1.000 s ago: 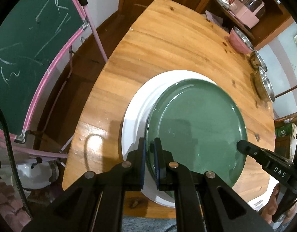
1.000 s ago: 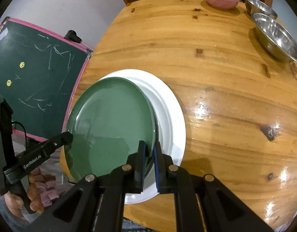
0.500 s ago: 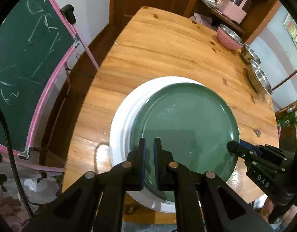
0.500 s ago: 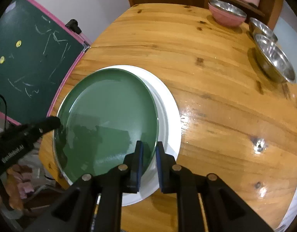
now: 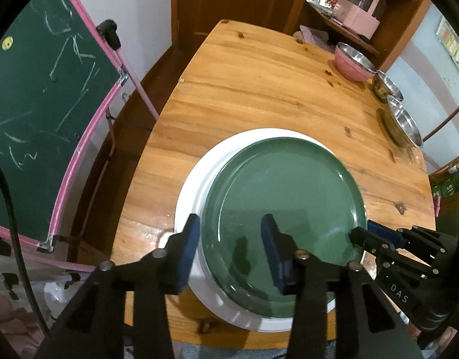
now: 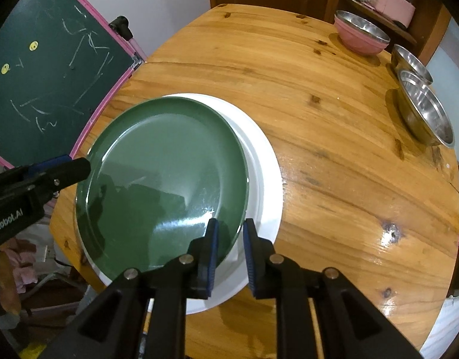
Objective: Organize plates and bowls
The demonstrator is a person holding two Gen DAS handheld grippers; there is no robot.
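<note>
Plates stacked: the green plate (image 5: 284, 209) sat on the white plate (image 5: 193, 179), low centre in the left wrist view, pushed toward the white plate's right side so a white crescent showed at frame left. Judgement: the green one was set there to nest the two plates into one pile near the worktop (image 5: 259, 89) edge.

Left gripper (image 5: 229, 239): jaws had just been opening and stood well apart, straddling the green plate's near rim, pads clear of it. Right gripper (image 6: 230, 239): jaws had just been opening too, parted only slightly, with the green rim in the gap; no pad seemed pressed on it. Judgement: both were releasing after the set-down, so the stacking step looked done.

Count, right wrist view:
- plates: two (one green, one white)
- bowls: three, along the upper right of the frame. One pink bowl (image 6: 361, 34) with a steel lining, one small steel bowl (image 6: 410, 62), one large steel bowl (image 6: 425, 113). The two steel bowls appeared to touch or overlap; the pink one stood apart.

Judgement: bowls not yet gathered; nesting them likely remains.

Chalkboard (image 6: 44, 68) stood at the left of the frame, off the worktop.
</note>
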